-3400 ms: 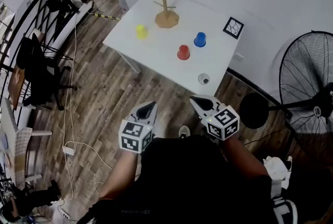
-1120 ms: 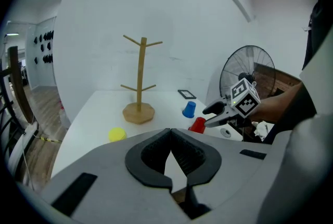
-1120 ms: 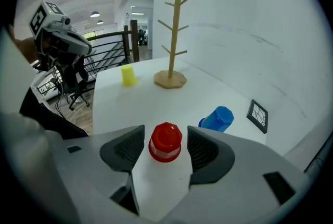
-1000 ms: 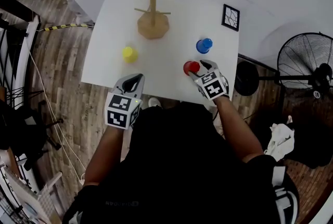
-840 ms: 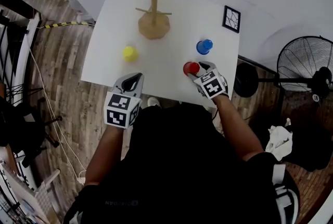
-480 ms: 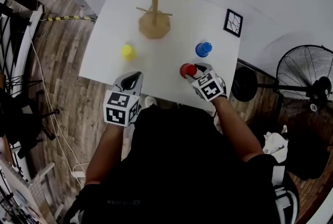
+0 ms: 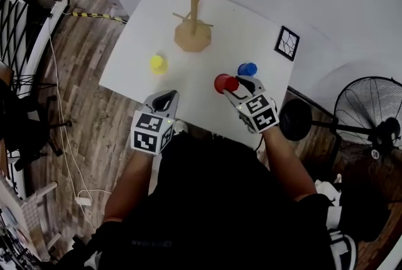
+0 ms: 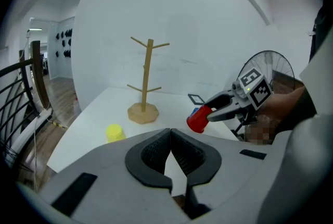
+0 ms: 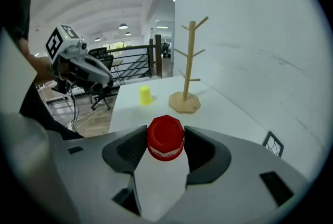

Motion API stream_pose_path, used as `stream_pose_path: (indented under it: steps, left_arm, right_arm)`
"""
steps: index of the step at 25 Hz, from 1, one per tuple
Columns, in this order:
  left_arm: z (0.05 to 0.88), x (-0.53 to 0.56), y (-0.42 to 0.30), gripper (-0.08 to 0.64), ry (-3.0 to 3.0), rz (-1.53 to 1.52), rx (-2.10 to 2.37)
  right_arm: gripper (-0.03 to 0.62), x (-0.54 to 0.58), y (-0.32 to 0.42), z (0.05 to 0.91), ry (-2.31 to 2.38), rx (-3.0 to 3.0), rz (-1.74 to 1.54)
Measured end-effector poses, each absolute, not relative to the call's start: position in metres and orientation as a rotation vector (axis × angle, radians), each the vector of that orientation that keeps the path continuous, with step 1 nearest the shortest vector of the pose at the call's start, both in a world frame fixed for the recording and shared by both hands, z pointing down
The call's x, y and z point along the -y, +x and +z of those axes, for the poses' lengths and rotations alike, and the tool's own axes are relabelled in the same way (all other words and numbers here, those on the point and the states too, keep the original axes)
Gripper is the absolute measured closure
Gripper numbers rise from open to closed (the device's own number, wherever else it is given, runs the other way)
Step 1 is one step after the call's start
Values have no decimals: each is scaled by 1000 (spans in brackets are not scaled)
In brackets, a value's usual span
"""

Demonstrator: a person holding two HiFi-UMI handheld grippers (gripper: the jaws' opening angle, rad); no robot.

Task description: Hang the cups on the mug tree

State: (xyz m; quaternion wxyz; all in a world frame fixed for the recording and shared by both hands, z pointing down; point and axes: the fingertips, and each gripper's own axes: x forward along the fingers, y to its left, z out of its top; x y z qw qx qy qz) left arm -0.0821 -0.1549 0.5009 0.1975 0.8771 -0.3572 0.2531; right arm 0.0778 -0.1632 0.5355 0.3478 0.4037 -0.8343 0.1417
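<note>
Two tongs are being checked. The right tongs are clamping the red cup by its sides and appear to be holding it clear of the table. The left tongs are sitting closed and empty at the table's near edge. Beyond them, the yellow cup and blue cup are standing on the table, well apart from the mug tree, whose pegs are all showing bare. Judgement: no cup is hanging yet; one is in hand, and all three are waiting to be hung.
</note>
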Motion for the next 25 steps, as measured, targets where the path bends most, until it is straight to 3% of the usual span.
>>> stream_pose_path:
  steps: [25]
  left_arm:
    - [476, 157, -92, 545, 2433, 647, 1143]
  right_arm:
    - [371, 280, 97, 336, 1435, 2584, 164]
